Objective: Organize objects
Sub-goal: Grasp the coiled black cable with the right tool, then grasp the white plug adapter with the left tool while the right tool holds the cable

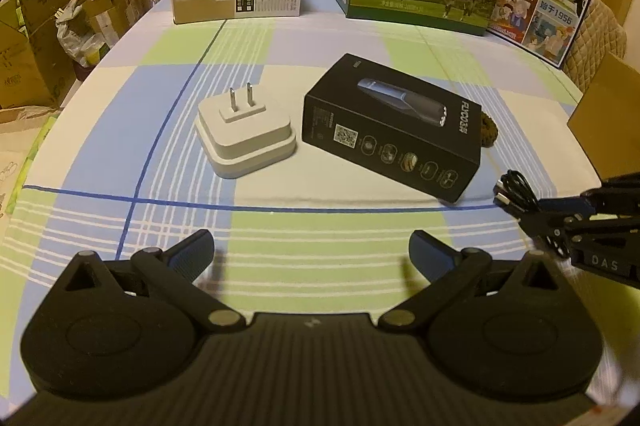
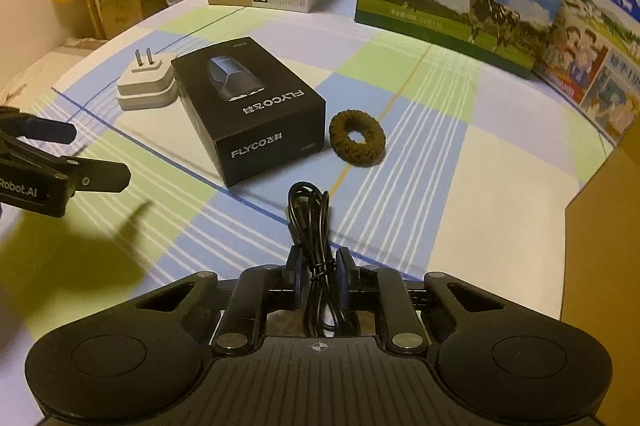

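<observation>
Right gripper [image 2: 320,262]: tilted down toward the surface [image 2: 460,186], clamped on the bundled black cable [image 2: 310,214]; loops stick out ahead at 12 o'clock.
Left gripper [image 1: 312,252]: tilted down over the checked cloth, fingers wide apart, nothing between them.
Cable position: just short of the black shaver box [image 2: 248,110], near its corner.
Plug adapter [image 1: 244,134]: prongs up, at 9 o'clock of the box.
Brown hair tie [image 2: 357,138]: at 3 o'clock of the box; in the left wrist view mostly hidden behind it.
Cut off: blue milk carton [image 2: 600,26] at frame edge; cable ends under the gripper unclear.
</observation>
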`<action>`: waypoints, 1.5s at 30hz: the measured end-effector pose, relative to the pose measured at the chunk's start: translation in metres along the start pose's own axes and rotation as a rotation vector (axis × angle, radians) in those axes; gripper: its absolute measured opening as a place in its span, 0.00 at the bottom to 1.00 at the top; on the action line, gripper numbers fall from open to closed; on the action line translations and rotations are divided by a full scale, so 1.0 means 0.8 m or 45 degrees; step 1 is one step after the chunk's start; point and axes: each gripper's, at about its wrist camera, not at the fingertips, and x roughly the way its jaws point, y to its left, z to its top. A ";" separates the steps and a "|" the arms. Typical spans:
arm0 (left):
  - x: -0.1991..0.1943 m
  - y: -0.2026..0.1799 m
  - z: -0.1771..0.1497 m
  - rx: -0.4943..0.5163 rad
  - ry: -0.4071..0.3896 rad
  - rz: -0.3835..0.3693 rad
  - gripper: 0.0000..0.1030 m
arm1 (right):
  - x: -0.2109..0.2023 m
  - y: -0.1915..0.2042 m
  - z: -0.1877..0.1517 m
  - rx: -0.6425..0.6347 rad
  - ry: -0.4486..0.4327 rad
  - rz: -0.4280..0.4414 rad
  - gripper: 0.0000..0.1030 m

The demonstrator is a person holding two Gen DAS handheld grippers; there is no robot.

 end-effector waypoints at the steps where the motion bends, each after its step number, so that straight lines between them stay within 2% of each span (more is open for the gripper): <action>1: 0.000 0.000 0.001 0.000 -0.005 0.002 0.99 | -0.001 -0.001 0.001 0.025 0.001 0.009 0.11; 8: 0.003 0.007 0.007 -0.002 -0.037 0.040 0.99 | -0.022 -0.007 0.016 0.180 -0.070 0.045 0.10; 14: 0.015 0.018 0.023 -0.024 -0.101 0.099 0.98 | -0.024 -0.002 0.035 0.231 -0.100 0.055 0.10; 18: 0.027 0.028 0.035 -0.058 -0.137 0.137 0.94 | -0.017 0.002 0.048 0.242 -0.108 0.060 0.10; 25: 0.045 0.038 0.046 -0.046 -0.146 0.166 0.93 | -0.001 0.013 0.056 0.235 -0.093 0.084 0.10; 36: 0.068 0.046 0.058 -0.052 -0.157 0.150 0.91 | 0.016 0.017 0.064 0.252 -0.107 0.146 0.10; 42: 0.079 0.050 0.062 -0.036 -0.162 0.150 0.85 | 0.015 0.013 0.062 0.264 -0.108 0.134 0.10; 44: 0.081 0.053 0.061 -0.044 -0.154 0.142 0.80 | 0.016 0.012 0.061 0.268 -0.105 0.130 0.10; 45: 0.081 0.054 0.061 -0.046 -0.154 0.145 0.75 | 0.015 0.013 0.060 0.269 -0.104 0.130 0.10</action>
